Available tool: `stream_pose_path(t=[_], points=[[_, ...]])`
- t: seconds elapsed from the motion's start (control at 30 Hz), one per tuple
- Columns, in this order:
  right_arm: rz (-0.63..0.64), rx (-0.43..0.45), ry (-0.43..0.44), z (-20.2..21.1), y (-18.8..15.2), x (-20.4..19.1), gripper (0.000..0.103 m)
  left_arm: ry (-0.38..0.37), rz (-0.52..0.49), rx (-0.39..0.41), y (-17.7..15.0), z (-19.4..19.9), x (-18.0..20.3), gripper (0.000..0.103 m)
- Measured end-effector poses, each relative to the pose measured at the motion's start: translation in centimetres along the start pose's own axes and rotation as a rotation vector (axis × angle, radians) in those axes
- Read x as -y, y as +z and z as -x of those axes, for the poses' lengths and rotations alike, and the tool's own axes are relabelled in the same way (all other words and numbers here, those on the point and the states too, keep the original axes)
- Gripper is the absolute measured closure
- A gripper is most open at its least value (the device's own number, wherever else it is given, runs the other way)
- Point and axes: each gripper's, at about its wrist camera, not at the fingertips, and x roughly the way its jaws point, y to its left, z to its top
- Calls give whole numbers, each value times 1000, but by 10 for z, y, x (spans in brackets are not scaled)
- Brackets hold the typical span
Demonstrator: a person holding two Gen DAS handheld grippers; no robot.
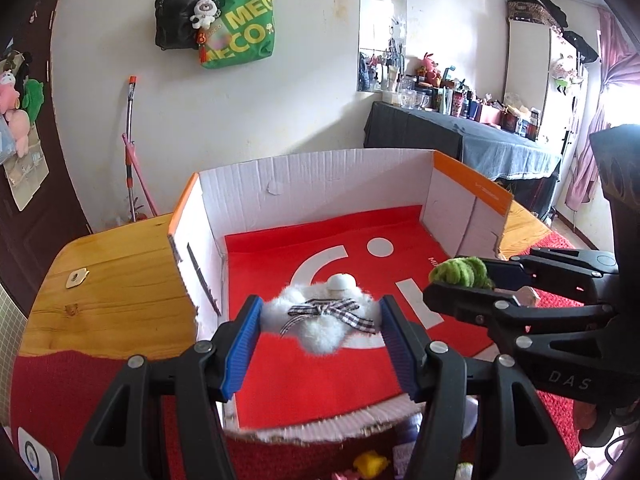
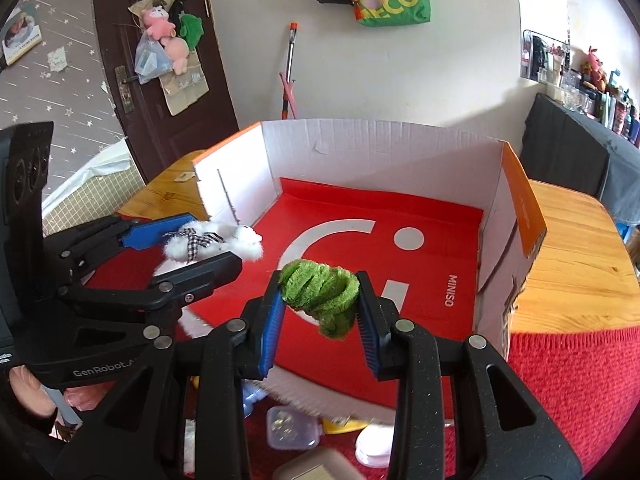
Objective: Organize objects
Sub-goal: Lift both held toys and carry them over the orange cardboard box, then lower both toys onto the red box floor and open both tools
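Observation:
A white fluffy toy with a checked bow [image 1: 320, 320] [image 2: 212, 240] hangs between the blue pads of my left gripper [image 1: 320, 312] [image 2: 188, 248], which is shut on it above the box's red floor. My right gripper [image 2: 320, 292] [image 1: 460, 280] is shut on a green fuzzy scrunchie [image 2: 320, 292] [image 1: 460, 272], also held over the box. The cardboard box [image 1: 320, 172] [image 2: 380, 144] has white walls, orange rims and a red bag lining its bottom. Both grippers hover side by side over the box's near part.
The box rests on a wooden table [image 1: 112, 280] [image 2: 572, 272] partly covered by a red knitted cloth [image 2: 572, 380]. Below the box's near edge lie a clear plastic container [image 2: 292, 428], a yellow item [image 1: 372, 462] and a white pad [image 2: 372, 444]. A dark-clothed shelf [image 1: 460, 136] stands behind.

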Motion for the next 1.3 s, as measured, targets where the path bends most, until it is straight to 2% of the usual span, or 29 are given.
stream_pose_path(t=[0.3,0.57,1.1,1.3], points=[[-28,-109,-6,-33,19,20,71,21,25,-92,12,-34,-8,42],[-107,-216,15,-62,25,42,71,-27,83,-202,15,-69,-22,42],[-65,-361,-51,-86,14,44,71,-32,89,-273,-1,-92,-24,42],[-65,-348,-58,-82,11,45,71,-23,73,-281,-4,-91,-23,42]])
